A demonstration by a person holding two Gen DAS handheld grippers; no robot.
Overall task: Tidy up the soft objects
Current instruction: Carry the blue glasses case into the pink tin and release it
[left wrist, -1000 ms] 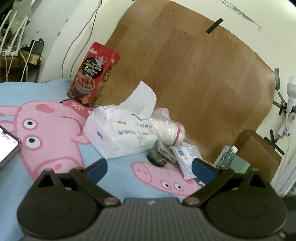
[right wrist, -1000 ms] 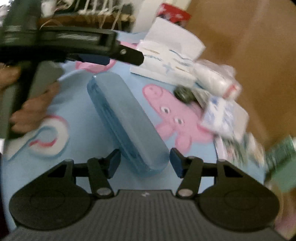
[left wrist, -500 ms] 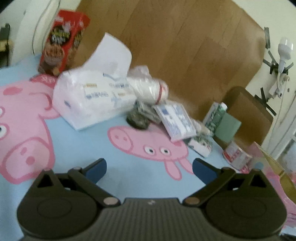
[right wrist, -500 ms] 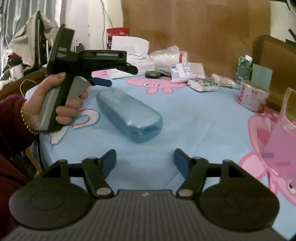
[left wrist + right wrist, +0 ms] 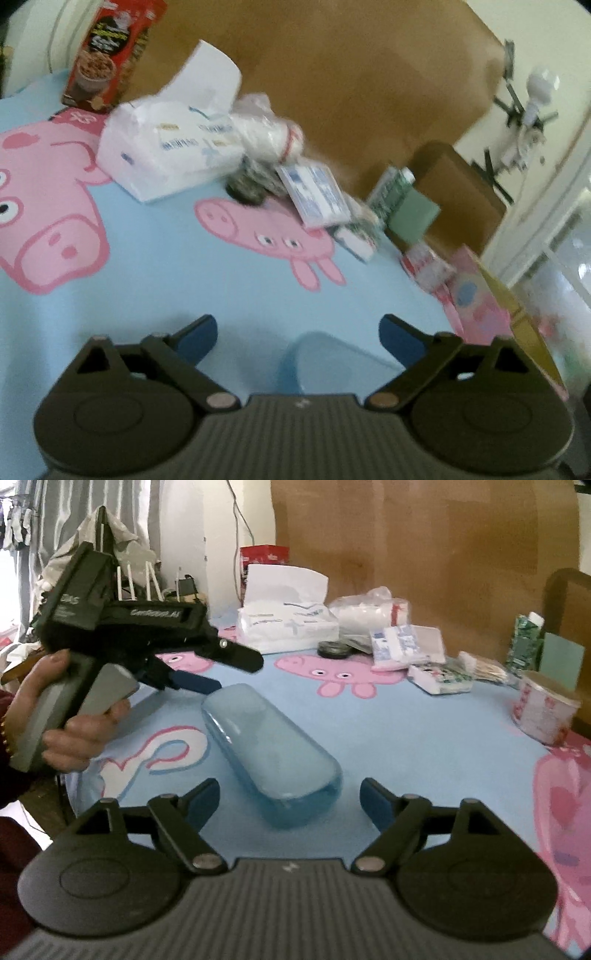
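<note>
- Looks like the very start to me: nothing is picked up yet, both tools are just hovering over the blue pig-print tablecloth (image 5: 424,738).
- Right gripper (image 5: 290,801) sits bottom centre of its view, jaws spread wide and empty, with the near end of the blue glasses case (image 5: 269,753) roughly between the tips.
- Left gripper (image 5: 297,338) is also wide open with nothing in it; in the right wrist view it hangs at mid left, over the far end of the case.
- The soft stuff is piled in the upper middle of the frame, well apart from both tools: one tissue pack (image 5: 284,624) with a sheet sticking up, one clear bag of white stuff (image 5: 373,609), one flat blue-and-white packet (image 5: 399,642).
- Also one red cereal box (image 5: 110,51) upper left, one paper cup (image 5: 543,712) at the right edge, one dark round lid (image 5: 334,650).
- Next move, I'd guess: reach past the case to the tissue pack and close gently, since it squashes.
</note>
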